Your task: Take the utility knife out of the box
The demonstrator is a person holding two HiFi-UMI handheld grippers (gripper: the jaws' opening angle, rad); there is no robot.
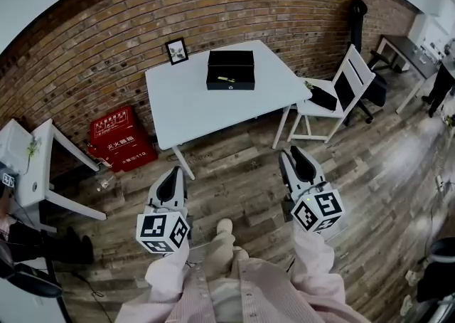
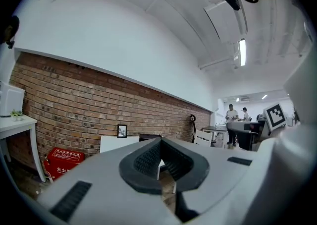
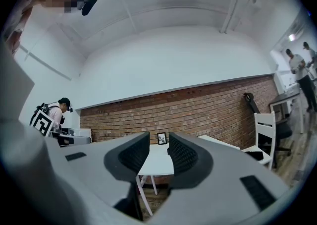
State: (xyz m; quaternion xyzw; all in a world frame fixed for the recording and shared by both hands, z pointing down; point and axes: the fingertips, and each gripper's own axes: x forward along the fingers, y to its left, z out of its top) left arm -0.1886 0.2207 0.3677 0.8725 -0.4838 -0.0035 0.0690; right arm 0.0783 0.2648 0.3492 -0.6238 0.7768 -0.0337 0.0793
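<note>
Toward the white table's [image 1: 178,112] far edge we note an open black rectangular box [image 1: 230,70]; a yellowish sliver inside, likely the utility knife [image 1: 226,79], lies crosswise. Well short: right gripper [image 1: 293,152] nearer, jaws parted, empty; left gripper [image 1: 172,171] closed, empty.

Ahead of the matt plastic right gripper [image 1: 296,152] — smooth white table [image 1: 178,115], dull black box [image 1: 230,58]; rough brick wall [image 1: 92,37] beyond, wood-plank floor [image 1: 234,165] below.

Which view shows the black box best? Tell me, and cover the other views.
Head view: the black box sits whole on the white table, seen from above. The left gripper view shows only a dark sliver above its jaws. The right gripper view shows the table but no box.
</note>
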